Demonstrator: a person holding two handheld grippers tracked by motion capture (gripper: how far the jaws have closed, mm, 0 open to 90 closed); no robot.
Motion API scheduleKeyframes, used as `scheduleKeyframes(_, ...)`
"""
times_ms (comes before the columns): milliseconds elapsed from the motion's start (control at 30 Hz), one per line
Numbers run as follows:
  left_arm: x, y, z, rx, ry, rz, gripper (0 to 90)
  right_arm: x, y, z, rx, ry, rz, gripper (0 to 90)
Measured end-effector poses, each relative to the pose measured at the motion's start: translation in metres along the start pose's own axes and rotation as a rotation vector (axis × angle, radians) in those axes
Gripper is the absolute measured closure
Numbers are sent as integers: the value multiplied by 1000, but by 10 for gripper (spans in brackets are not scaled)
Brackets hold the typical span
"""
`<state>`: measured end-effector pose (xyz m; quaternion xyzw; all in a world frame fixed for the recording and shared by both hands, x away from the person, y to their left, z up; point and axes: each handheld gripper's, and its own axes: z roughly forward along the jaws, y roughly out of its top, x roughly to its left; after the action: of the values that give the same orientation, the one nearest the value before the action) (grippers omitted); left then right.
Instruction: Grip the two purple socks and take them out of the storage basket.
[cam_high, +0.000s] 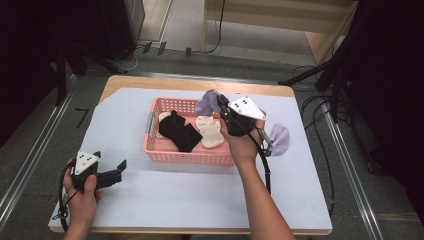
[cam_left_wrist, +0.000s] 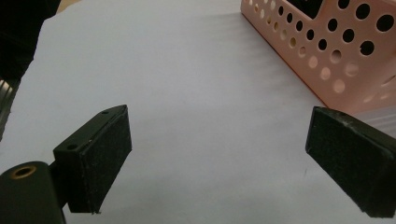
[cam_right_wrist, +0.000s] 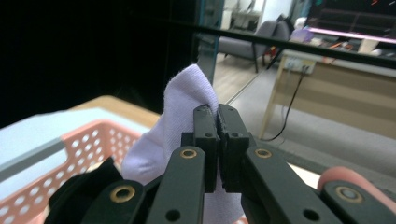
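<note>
A pink perforated basket (cam_high: 165, 153) stands mid-table and holds a black sock (cam_high: 180, 131) and a cream sock (cam_high: 209, 131). My right gripper (cam_high: 220, 104) hangs over the basket's far right corner, shut on a lilac sock (cam_high: 207, 103) that droops from its jaws. In the right gripper view the lilac sock (cam_right_wrist: 180, 116) is pinched between the closed pads (cam_right_wrist: 207, 140), above the basket (cam_right_wrist: 70, 144). A second lilac sock (cam_high: 279, 138) lies on the cloth right of the basket. My left gripper (cam_high: 121, 168) rests near the front left, open, with nothing between its pads (cam_left_wrist: 105, 158).
A pale blue cloth (cam_high: 165, 195) covers the wooden table. In the left gripper view the basket's wall (cam_left_wrist: 336, 51) is at the upper right. Black stands and cables (cam_high: 325, 75) crowd the floor beyond the table's far right corner.
</note>
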<state>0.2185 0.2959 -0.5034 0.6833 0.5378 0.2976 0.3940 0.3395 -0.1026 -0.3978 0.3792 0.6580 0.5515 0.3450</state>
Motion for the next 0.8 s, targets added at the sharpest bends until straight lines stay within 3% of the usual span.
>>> scheduleKeyframes(100, 0, 0, 0, 0, 0, 0, 78, -7, 2, -6, -19, -15, 19, 882)
scheduleKeyframes(467, -1, 0, 0, -2, 2, -6, 78, -33, 6, -30, -86, -103, 8, 882)
scheduleKeyframes(800, 0, 0, 0, -2, 2, -2, 78, -71, -9, -55, -81, -201, 51, 881)
